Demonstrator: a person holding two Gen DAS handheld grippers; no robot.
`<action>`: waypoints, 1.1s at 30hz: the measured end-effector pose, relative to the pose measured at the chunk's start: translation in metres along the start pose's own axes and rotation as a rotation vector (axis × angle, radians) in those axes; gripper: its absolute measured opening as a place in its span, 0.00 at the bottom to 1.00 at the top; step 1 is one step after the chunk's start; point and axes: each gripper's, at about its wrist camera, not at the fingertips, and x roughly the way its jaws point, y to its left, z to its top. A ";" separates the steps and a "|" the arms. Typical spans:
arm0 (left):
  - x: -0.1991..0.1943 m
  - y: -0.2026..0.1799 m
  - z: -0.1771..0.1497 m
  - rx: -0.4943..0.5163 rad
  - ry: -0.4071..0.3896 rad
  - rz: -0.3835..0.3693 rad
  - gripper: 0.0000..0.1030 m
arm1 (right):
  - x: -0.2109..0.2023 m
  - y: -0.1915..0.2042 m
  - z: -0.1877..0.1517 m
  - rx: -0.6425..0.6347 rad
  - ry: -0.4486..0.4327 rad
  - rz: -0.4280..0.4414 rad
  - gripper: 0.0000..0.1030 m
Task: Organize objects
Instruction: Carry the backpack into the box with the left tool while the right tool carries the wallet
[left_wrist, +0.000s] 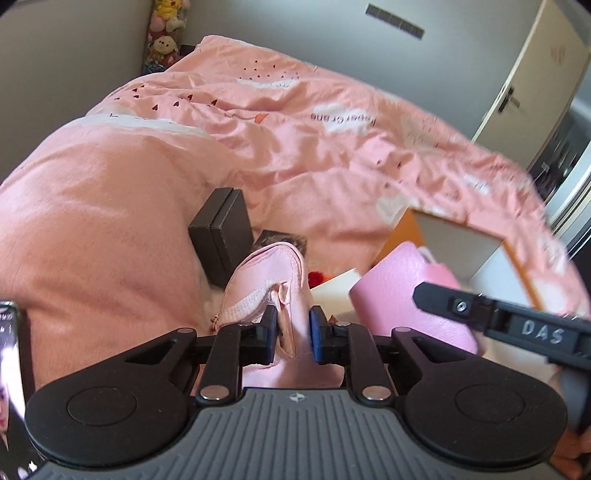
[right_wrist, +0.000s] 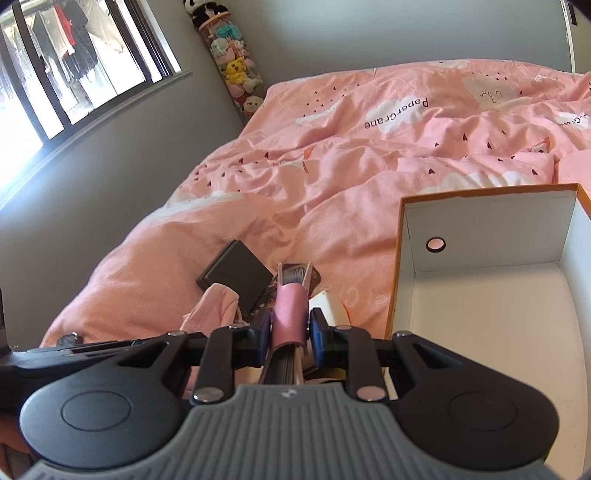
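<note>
My left gripper (left_wrist: 291, 328) is shut on a pale pink fabric pouch (left_wrist: 266, 280) and holds it above the pink bedspread. My right gripper (right_wrist: 290, 328) is shut on a pink-covered notebook (right_wrist: 290, 310), seen edge on; the notebook also shows in the left wrist view (left_wrist: 402, 291), with the right gripper's finger (left_wrist: 461, 306) in front of it. An open orange cardboard box (right_wrist: 402, 236) with a white inside stands on the bed to the right. The pouch also shows in the right wrist view (right_wrist: 214, 302), left of the notebook.
A black case (left_wrist: 218, 236) (right_wrist: 236, 280) lies on the bed behind the pouch, with a dark printed book (left_wrist: 284, 238) and a white card (right_wrist: 328, 301) beside it. A tube of plush toys (right_wrist: 236, 70) stands in the corner. A window (right_wrist: 74, 59) is at left.
</note>
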 end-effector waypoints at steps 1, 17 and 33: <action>-0.005 0.001 0.002 -0.020 -0.009 -0.028 0.20 | -0.005 -0.001 0.001 0.005 -0.009 0.005 0.23; -0.023 -0.089 0.014 -0.046 -0.069 -0.485 0.20 | -0.113 -0.050 0.003 0.072 -0.215 -0.168 0.23; 0.065 -0.112 -0.048 -0.045 0.265 -0.437 0.19 | -0.078 -0.108 -0.050 0.180 -0.017 -0.319 0.23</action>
